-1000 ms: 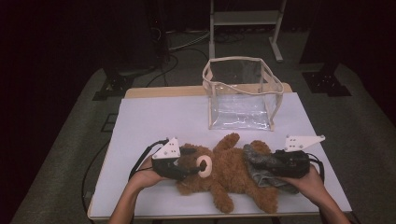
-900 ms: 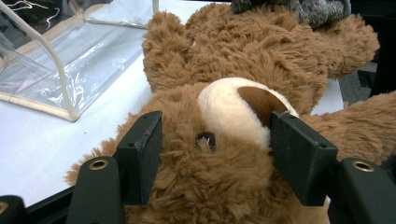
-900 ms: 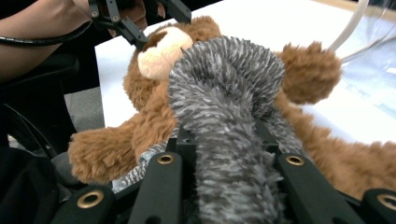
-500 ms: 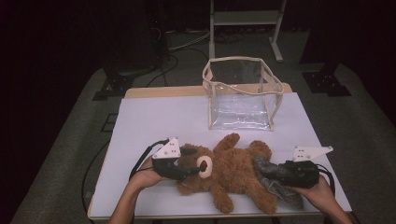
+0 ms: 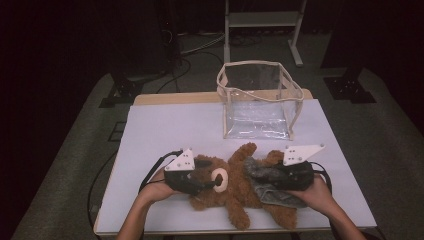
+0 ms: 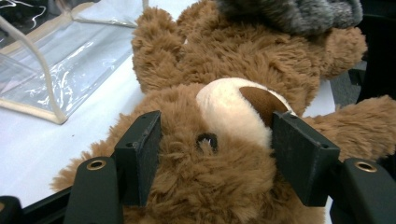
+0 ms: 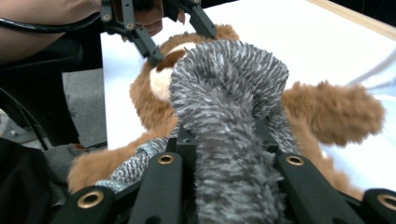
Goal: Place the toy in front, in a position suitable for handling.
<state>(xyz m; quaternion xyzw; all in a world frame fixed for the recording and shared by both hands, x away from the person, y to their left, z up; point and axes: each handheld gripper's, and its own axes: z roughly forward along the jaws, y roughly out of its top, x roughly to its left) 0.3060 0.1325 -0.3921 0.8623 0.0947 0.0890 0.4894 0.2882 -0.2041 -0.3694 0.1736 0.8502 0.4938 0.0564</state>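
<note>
The brown teddy bear point(image 5: 235, 187) lies on the white table point(image 5: 165, 130); the left gripper point(image 6: 215, 154) clamps its head. The right gripper point(image 7: 224, 154) grasps grey fuzzy fabric point(image 7: 229, 121) over its belly. Beyond both stands a clear bag point(image 5: 257, 102).

There is no text, label, brand, number or sign that one can read in these pictures.
</note>
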